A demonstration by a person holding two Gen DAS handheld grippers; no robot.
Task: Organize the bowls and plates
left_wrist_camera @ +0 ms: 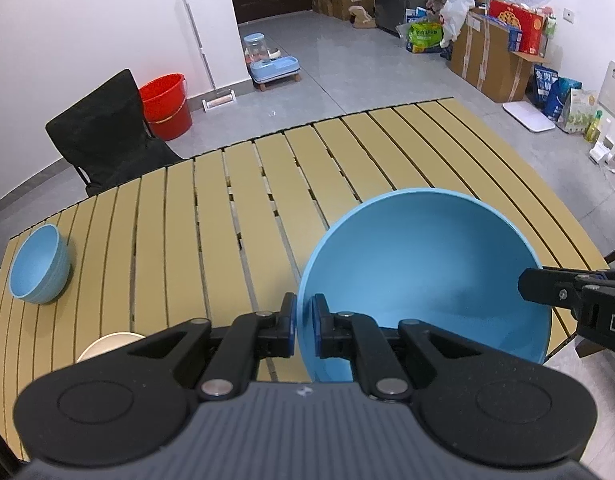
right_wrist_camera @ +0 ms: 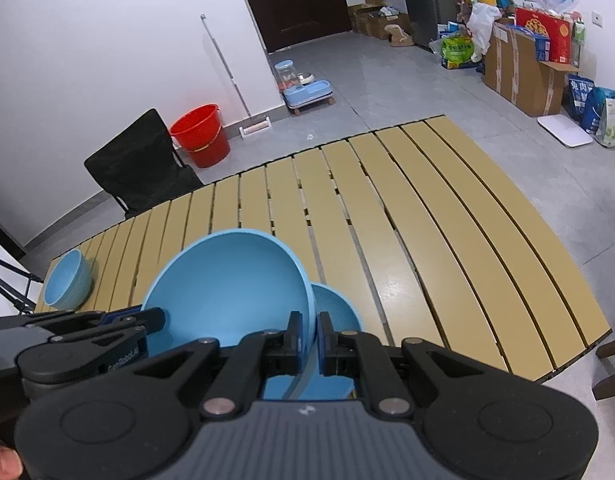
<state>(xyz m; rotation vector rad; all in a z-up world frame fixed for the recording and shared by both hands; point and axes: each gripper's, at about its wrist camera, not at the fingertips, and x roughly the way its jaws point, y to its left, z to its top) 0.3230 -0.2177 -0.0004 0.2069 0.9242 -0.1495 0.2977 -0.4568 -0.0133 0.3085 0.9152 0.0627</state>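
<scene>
Worktop [right_wrist_camera: 447,240]: it is made of long yellow slats with dark gaps between them. If the big bowl is coming down tilted, its bottom edge could be catching in a gap or sliding on a slat.

Big blue bowl [left_wrist_camera: 423,264]: it is hanging in the air over the near part of the worktop, with both grippers holding its rim, one on each side. If one side is going down faster than the other, the bowl could be tipping and slipping out.

Second blue bowl [right_wrist_camera: 335,312]: in the right wrist view it is sitting just behind and under the big bowl, partly hidden. The big bowl could be bumping its rim and pushing it along. I cannot tell if they are touching.

Left gripper [left_wrist_camera: 305,322]: its fingers are squeezing the thin rim of the big bowl, one inside and one outside. Only a little rim is being pinched, so it could be sliding loose.

Right gripper [right_wrist_camera: 310,334]: its fingers are squeezing the other side of the rim the same way. If the two grippers are pulling apart, the bowl could be popping free.

Small blue bowl [left_wrist_camera: 39,270]: it is standing far off at the left end of the worktop, close to the edge. It is looking safe there.

Cream dish [left_wrist_camera: 107,344]: it is peeking out under the left gripper, mostly hidden. The gripper could be knocking it.
</scene>
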